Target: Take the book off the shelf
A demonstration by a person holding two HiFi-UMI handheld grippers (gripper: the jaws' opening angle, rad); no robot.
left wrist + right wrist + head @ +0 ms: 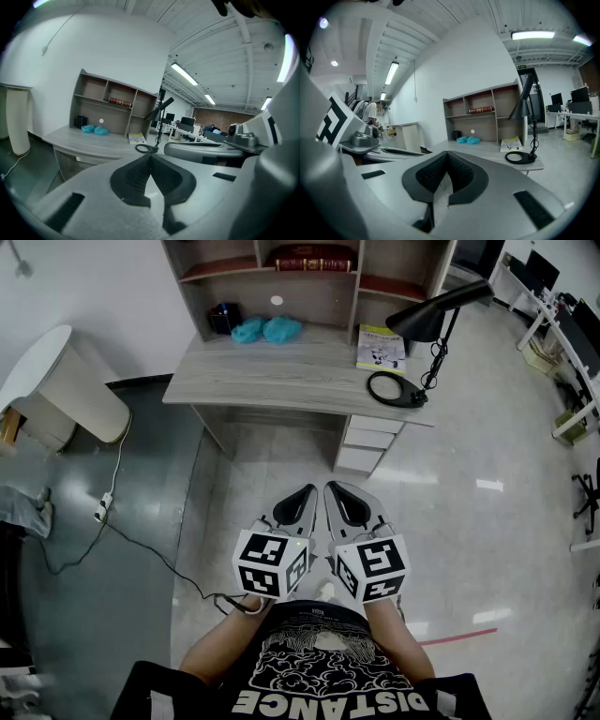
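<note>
A dark red book (312,257) lies flat on the middle shelf of the wooden desk hutch (361,282); it also shows as a thin red strip in the left gripper view (120,101) and the right gripper view (481,109). Both grippers hang side by side in front of the person's chest, well short of the desk. My left gripper (307,493) is shut with nothing in it. My right gripper (332,489) is shut too, jaws empty. The tips nearly touch each other.
On the grey desk (281,376) lie two blue cloth bundles (266,329), a yellow booklet (381,346) and a black desk lamp (427,324). Drawers (367,442) sit under the desk's right end. A white cabinet (61,390) stands left, a cable (103,512) crosses the floor.
</note>
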